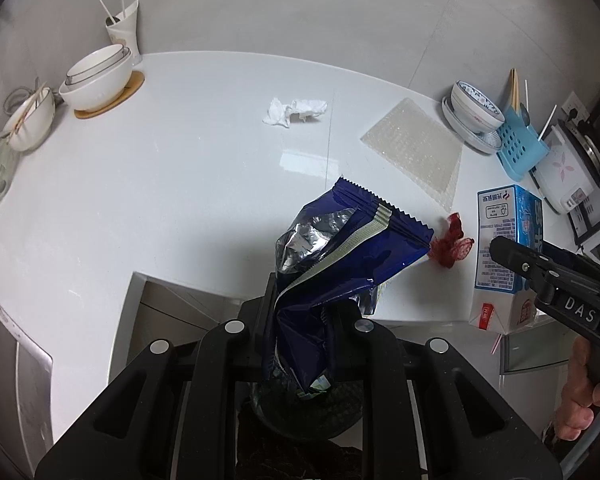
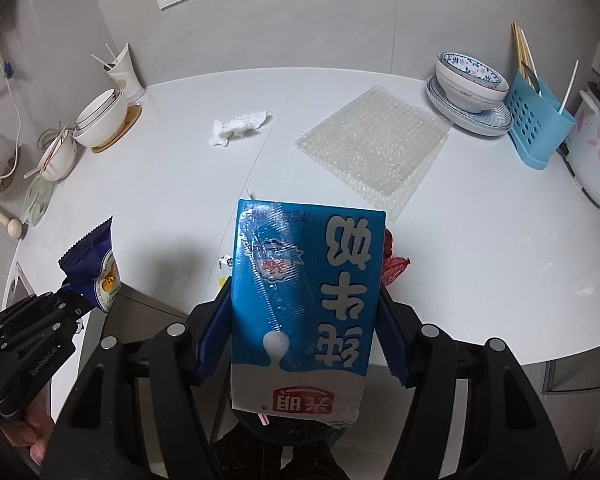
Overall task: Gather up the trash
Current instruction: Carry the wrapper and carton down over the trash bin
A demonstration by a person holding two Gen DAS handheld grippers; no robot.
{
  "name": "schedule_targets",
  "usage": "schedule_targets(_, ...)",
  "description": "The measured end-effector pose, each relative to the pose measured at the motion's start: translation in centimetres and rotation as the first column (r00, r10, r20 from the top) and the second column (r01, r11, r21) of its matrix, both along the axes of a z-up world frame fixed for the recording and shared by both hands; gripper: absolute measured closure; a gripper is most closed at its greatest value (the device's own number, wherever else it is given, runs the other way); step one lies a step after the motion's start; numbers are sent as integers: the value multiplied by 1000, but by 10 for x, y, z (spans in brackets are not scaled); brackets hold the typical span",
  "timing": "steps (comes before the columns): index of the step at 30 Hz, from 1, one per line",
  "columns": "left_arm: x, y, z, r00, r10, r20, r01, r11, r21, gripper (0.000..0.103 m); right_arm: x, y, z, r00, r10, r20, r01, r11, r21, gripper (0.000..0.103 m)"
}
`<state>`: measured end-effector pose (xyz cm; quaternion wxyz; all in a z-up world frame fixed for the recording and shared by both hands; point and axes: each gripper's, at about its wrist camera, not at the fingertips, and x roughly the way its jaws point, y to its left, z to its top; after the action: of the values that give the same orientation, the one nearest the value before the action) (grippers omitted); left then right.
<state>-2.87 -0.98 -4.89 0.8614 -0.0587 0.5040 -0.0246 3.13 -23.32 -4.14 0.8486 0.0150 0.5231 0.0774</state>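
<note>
My left gripper is shut on a crumpled dark blue snack wrapper with a silver foil lining, held up over the counter's front edge. In the right wrist view the same wrapper shows at the left, in the left gripper. My right gripper is shut on a blue and white milk carton, its blue pads pressing both sides; the carton also shows in the left wrist view. A crumpled tissue, a bubble wrap sheet and a red wrapper lie on the white counter.
Stacked white bowls and a cup with sticks stand at the back left. A patterned bowl on plates, a blue utensil holder and a white appliance stand at the right. A dark round shape lies under the grippers.
</note>
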Motion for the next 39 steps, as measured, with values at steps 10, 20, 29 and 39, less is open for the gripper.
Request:
schedule_targets(10,-29,-2,-7,1000,20,-10,-20,1000,-5,85,-23,-9,-2,1000,25,10,-25,1000,1,41)
schedule_targets(20,-54,-5,-28,998,46,-44,-47,999,-16,85,-48,-15,-22,998,61,-17,-61,998,-1,41)
schedule_targets(29,-71,-11,-47,996,57,-62,-59,998,-21,85,-66,-19,-38,996,90,-29,-90,996,-2,41)
schedule_targets(39,-86,-21,-73,996,56,-75,-58,998,-28,85,-85,-18,-65,991,123,-57,-124,992,-11,41)
